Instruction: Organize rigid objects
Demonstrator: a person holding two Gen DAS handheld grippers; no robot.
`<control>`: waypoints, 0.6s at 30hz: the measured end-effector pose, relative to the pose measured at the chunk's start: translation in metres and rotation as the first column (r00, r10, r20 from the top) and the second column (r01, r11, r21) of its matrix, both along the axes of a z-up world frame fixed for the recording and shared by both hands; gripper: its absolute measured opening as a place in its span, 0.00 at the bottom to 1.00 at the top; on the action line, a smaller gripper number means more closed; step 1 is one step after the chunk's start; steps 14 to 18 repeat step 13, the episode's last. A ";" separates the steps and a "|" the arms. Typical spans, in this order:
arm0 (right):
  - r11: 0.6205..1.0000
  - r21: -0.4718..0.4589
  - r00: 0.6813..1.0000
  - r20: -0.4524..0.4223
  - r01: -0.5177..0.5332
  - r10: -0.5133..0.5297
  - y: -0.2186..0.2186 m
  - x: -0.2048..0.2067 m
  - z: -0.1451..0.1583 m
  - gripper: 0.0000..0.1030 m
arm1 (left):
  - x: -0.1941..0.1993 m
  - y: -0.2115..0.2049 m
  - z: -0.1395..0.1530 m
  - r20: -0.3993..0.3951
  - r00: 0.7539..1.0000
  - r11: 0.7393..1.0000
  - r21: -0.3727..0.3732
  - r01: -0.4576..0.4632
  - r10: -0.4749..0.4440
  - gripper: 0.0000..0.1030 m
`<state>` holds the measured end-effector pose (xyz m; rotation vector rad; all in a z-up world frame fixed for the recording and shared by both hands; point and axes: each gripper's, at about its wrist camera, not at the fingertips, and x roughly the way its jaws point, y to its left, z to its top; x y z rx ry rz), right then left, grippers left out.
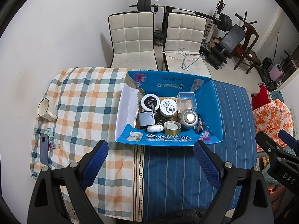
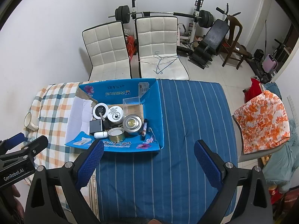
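Rigid objects sit gathered in the blue cardboard box [image 1: 214,110] on the cloth-covered table, so let's work outward from the near edge. Left gripper [image 1: 150,165] hangs above the seam where checked cloth [image 1: 84,97] meets blue striped cloth [image 1: 177,171], fingers spread wide, nothing between them. Right gripper [image 2: 148,164] hovers over the striped side, jaws likewise parted and empty, its left finger overlapping the box's near flap in view. Into the box now: an open gold tin [image 1: 172,127] and a white capsule-shaped case [image 1: 155,128] at the front, a grey charger [image 1: 146,119] behind the case, a silver round canister [image 1: 189,118] to the right with a dark lighter-like item [image 1: 199,124] beside it. Further back, a black-topped white jar [image 1: 150,102], a white-lidded jar [image 1: 168,107], and a clear plastic box [image 1: 186,99]. Out left on the checked cloth, well apart from the box: a phone [image 1: 44,147] and a white mug [image 1: 46,109]. Beyond the table, two white chairs [image 1: 132,37].
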<state>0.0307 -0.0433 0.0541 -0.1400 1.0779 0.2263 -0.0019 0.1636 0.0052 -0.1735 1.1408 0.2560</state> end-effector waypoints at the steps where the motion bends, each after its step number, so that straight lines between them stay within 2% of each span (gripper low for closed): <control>1: 1.000 0.000 1.000 0.000 0.001 -0.001 0.000 0.000 0.000 0.96 | 0.000 0.001 0.000 0.001 1.000 1.000 0.001 0.000 0.000 0.91; 18: 1.000 0.001 1.000 -0.002 0.001 -0.001 0.003 0.002 -0.002 0.96 | 0.001 0.005 0.000 0.005 1.000 1.000 0.004 -0.006 0.006 0.91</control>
